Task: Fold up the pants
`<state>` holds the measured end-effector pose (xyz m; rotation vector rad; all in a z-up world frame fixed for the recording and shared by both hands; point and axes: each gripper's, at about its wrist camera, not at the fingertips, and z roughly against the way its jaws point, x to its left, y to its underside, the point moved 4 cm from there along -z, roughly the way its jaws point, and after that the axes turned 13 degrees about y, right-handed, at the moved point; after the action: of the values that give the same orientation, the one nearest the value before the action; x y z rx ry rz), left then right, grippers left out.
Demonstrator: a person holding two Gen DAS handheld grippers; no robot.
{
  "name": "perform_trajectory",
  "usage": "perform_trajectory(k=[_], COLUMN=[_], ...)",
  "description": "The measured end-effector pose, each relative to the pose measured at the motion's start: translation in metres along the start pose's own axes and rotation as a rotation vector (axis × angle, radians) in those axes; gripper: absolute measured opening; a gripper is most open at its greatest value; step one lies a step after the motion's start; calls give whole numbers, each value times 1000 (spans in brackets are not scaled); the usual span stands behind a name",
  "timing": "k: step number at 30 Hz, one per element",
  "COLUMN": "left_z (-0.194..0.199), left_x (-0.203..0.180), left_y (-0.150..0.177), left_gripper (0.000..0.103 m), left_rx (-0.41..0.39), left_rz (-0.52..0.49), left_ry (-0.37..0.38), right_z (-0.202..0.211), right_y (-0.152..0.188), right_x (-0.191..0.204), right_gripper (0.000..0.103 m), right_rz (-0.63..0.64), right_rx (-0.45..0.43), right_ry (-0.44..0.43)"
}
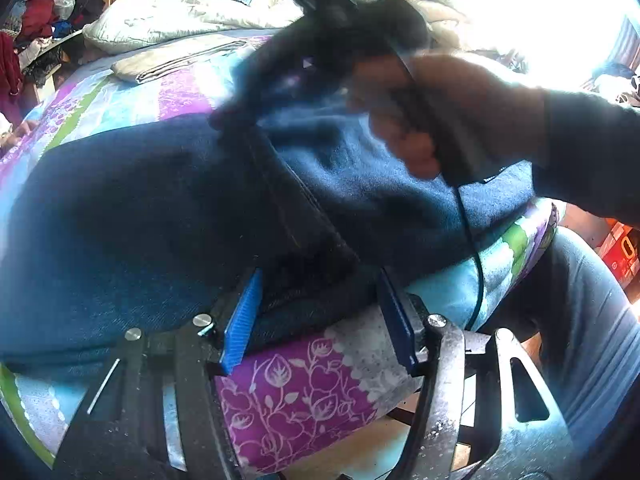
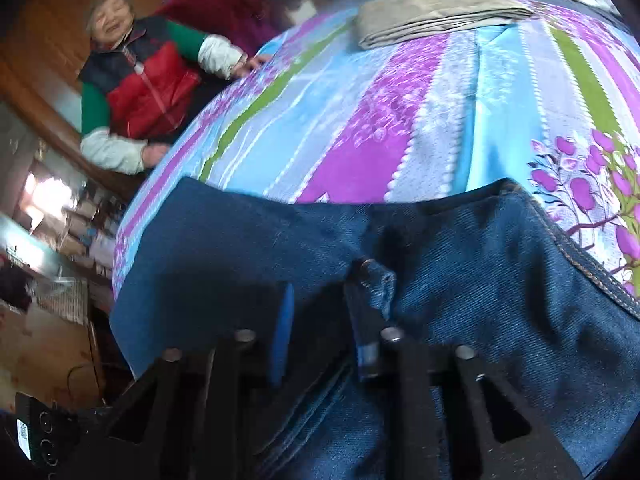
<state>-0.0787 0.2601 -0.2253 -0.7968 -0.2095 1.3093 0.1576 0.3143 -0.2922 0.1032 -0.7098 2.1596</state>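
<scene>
While the jeans (image 1: pixel 140 208) lie spread on the striped bedspread (image 1: pixel 296 396), the left gripper (image 1: pixel 320 316) sits at the near edge of the bed with its jaws wide apart. One blue pad (image 1: pixel 242 320) is to the left and a darker pad (image 1: pixel 396 320) is to the right, and a dark folded edge of the jeans lies just in front, between them. I cannot tell if the pads touch the cloth. Beyond the jaws and a bit right, a hand (image 1: pixel 448 120) holds the right gripper (image 1: pixel 240 128) over the jeans, but it is blurry. A black cord (image 1: pixel 474 256) hangs down from that hand to the right of the jaws. Far ahead of the jaws sit a folded tan cloth (image 1: pixel 176 62) and a white pillow (image 1: pixel 168 20). From the right wrist view, the right gripper (image 2: pixel 320 320) is low over the jeans (image 2: pixel 500 300). Its jaws are partly open, and a small flap of denim with a button stands up between them, next to the right one. I cannot tell if they hold it. Far ahead to the left, a person in a red vest (image 2: pixel 148 92) leans on the bed. The bedspread (image 2: pixel 360 120) stretches out ahead of the jaws. The tan cloth (image 2: pixel 436 16) is far ahead to the right.
</scene>
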Motion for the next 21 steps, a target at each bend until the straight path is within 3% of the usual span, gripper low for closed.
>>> perform_trajectory(k=[2, 5, 8, 11, 13, 15, 18, 21], left_z=[25, 77, 118, 133, 133, 118, 111, 119], left_x=[7, 38, 83, 125, 141, 162, 173, 174], left_y=[-3, -3, -1, 10, 18, 31, 42, 47], left_gripper=[58, 59, 59, 58, 58, 58, 61, 60], left_rx=[-44, -185, -299, -345, -344, -259, -227, -246], left_rz=[33, 131, 246, 365, 413, 484, 504, 517], left_ry=[-44, -109, -196, -231, -250, -275, -295, -274], right_z=[14, 30, 22, -2, -23, -63, -104, -91], right_y=[-6, -20, -45, -61, -66, -66, -59, -66], right_x=[16, 57, 101, 149, 176, 189, 183, 183], right_gripper=[30, 30, 30, 30, 30, 30, 20, 21], right_rz=[64, 155, 203, 244, 284, 303, 302, 270], right_rx=[-32, -81, -99, -82, -54, 41, 154, 114], right_ry=[30, -18, -87, -141, -148, -113, -33, -37])
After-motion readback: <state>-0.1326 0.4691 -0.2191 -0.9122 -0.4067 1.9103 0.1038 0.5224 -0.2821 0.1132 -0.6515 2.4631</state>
